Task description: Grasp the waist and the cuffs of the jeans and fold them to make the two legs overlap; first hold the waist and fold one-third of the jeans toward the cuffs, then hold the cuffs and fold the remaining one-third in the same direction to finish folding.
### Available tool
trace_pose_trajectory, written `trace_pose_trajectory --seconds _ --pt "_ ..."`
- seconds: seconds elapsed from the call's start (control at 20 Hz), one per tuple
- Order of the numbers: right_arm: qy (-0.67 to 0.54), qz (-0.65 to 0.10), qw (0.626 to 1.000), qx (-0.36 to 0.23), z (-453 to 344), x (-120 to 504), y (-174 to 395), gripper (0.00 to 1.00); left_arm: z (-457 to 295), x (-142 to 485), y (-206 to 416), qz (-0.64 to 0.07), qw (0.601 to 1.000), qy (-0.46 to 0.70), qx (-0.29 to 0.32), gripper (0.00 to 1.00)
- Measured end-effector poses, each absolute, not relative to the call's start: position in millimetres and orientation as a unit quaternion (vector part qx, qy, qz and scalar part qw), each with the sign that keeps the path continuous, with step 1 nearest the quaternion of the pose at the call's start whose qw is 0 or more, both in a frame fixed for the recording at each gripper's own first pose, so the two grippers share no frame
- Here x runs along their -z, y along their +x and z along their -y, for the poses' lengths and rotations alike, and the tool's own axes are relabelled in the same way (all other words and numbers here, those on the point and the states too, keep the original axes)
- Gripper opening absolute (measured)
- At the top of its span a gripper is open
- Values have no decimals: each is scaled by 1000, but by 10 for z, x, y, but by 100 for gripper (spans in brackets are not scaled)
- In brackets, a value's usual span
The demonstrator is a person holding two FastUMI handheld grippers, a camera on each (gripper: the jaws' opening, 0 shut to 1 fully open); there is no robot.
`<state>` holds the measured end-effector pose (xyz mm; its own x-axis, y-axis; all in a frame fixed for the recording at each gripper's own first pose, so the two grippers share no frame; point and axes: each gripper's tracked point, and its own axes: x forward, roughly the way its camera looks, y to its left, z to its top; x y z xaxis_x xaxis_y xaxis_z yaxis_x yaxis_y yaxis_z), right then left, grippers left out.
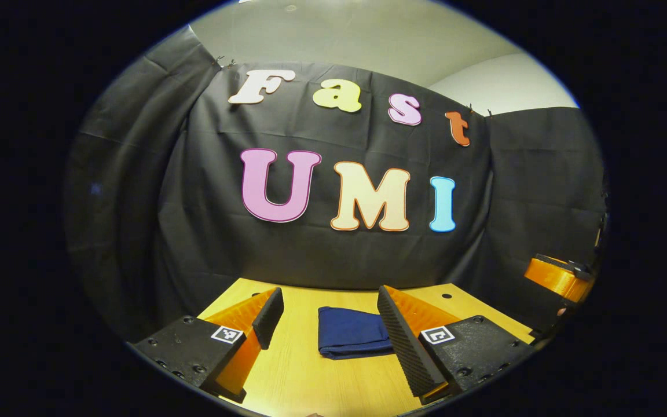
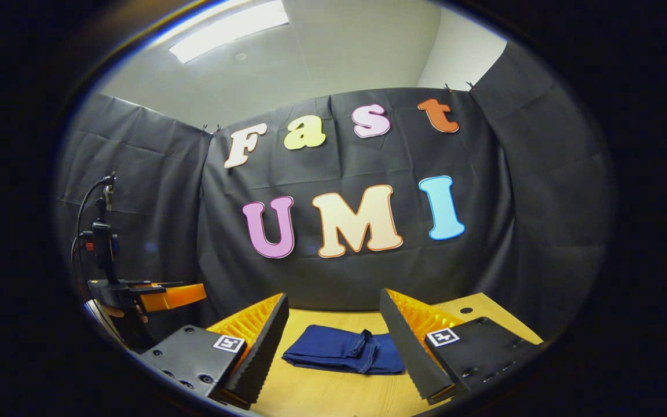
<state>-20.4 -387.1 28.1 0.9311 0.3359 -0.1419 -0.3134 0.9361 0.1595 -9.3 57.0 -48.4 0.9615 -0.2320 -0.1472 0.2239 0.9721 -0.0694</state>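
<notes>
The dark blue jeans (image 1: 350, 332) lie folded into a compact bundle on the wooden table (image 1: 310, 370). In the left gripper view they rest beyond my left gripper (image 1: 329, 310), whose jaws stand wide apart with nothing between them. In the right gripper view the jeans (image 2: 345, 349) lie flat past my right gripper (image 2: 333, 313), also open and empty, with a rumpled fold at the bundle's middle. Both grippers hover above the table, short of the cloth. The right gripper (image 1: 559, 277) also appears at the far right of the left gripper view.
The black cloth wall stands close behind the table's far edge. The left gripper (image 2: 154, 295) and a black stand with cables (image 2: 99, 237) appear at the left of the right gripper view. Small round holes (image 2: 466, 310) mark the tabletop.
</notes>
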Motion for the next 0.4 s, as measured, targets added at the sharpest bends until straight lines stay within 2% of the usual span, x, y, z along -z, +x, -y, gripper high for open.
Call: trace_pose_trajectory --seconds 0.1,0.2,0.25,0.3,0.4 --pt "70 -82 981 -164 3877 -312 -233 94 -538 494 -117 -78 989 -29 120 94" --pt "72 -79 981 -162 3878 -348 -242 94 -561 499 -125 -80 989 -29 122 95" --pt "71 -78 981 -161 3872 -350 -266 98 -567 515 -133 -82 989 -29 122 94" --pt "69 -76 982 -160 3870 -357 -260 94 -587 517 -131 -83 989 -30 122 94" --pt "69 -76 982 -159 3860 -365 -263 94 -617 517 -119 -83 989 -32 121 95"
